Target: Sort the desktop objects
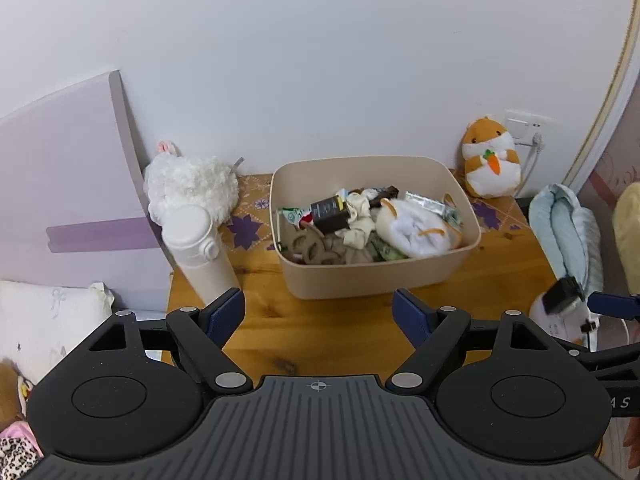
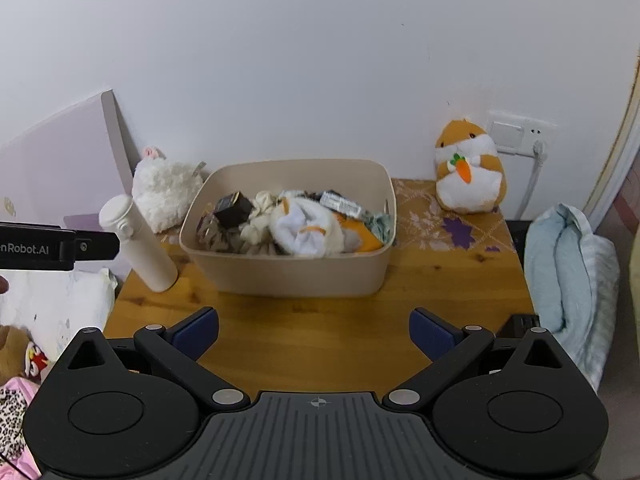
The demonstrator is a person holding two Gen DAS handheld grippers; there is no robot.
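Your left gripper (image 1: 319, 312) and right gripper (image 2: 314, 330) both hang w/ jaws spread wide, nothing between them, over bare wooden table (image 2: 320, 328). Beige bin (image 1: 372, 268) sits mid-table near the wall, rounded corners, crammed w/ stuff: black box (image 1: 330, 214), white-orange plush (image 1: 416, 228), foil packets, cream cloth. White bottle (image 1: 202, 252) stands just left of bin. Hamster plush (image 1: 492, 160) back right, apart from it.

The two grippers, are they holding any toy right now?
No. The left gripper and the right gripper are both open with nothing between their fingers. The toys sit in the beige bin.
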